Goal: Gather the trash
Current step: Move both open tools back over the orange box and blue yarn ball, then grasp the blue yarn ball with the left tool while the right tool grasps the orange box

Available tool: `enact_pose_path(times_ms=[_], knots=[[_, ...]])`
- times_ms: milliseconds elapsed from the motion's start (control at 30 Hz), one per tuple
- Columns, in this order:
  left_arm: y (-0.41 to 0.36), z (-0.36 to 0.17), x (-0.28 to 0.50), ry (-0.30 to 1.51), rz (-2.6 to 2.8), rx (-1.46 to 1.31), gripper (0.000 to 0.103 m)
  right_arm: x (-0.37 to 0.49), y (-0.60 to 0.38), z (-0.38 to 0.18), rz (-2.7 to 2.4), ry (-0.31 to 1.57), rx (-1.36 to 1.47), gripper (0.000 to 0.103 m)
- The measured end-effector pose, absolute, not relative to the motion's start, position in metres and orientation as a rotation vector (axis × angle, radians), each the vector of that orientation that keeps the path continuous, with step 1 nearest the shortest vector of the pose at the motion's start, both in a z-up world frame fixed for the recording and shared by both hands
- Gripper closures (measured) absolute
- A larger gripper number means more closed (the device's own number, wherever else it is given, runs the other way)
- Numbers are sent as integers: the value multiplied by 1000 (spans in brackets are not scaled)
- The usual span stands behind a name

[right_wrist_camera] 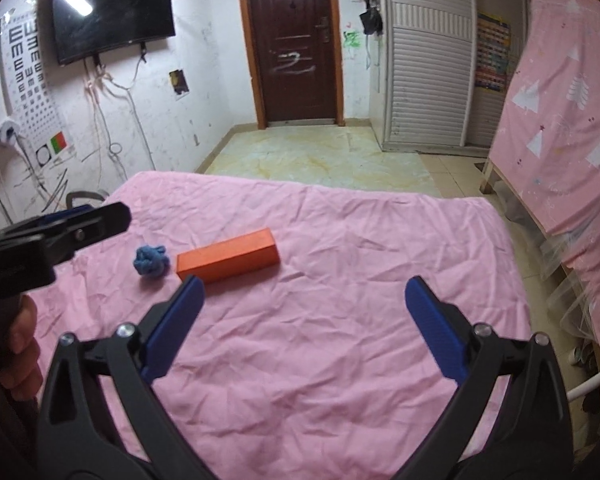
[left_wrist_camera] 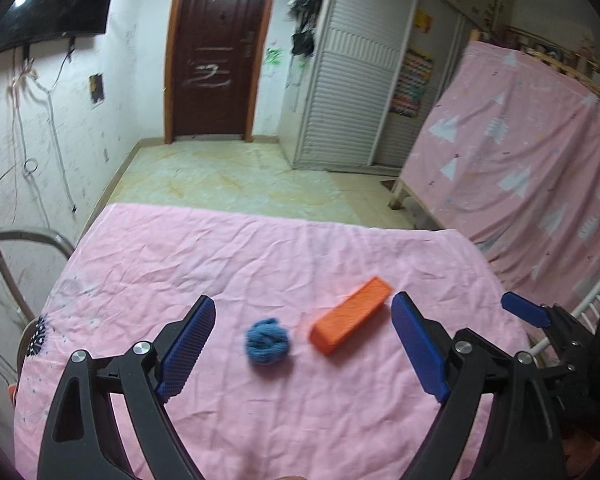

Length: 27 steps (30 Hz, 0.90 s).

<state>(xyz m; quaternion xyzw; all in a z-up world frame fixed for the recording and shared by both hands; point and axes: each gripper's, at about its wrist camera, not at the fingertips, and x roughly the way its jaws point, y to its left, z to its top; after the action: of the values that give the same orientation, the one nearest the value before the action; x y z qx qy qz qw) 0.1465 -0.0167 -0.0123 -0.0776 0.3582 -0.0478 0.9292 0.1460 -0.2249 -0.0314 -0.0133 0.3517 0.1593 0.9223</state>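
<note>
Blue yarn ball (left_wrist_camera: 267, 341) sits between the spread-open left hand-held gripper (left_wrist_camera: 302, 342); right hand-held gripper (right_wrist_camera: 302, 320) likewise released.

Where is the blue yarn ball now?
The blue yarn ball lies on the pink sheet, just left of the orange box, ahead of the open left gripper.

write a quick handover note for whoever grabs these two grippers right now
Left gripper: open, empty, above the table with the blue yarn ball between its fingers in its view.
Right gripper: open, empty, above bare pink cloth, nearer than the orange box.
Yarn ball and box lie side by side on the cloth, apart, ball to the left.
Done: nothing collected yet; no bin in view.
Left: pick up both pieces, probably the ball with the left gripper first.
</note>
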Motion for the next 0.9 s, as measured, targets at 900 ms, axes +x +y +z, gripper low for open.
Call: enact_pose_path(times_ms=[900], knots=[[-4, -78, 185, 938, -20, -144, 64, 192, -154, -69, 553, 812, -230, 6]])
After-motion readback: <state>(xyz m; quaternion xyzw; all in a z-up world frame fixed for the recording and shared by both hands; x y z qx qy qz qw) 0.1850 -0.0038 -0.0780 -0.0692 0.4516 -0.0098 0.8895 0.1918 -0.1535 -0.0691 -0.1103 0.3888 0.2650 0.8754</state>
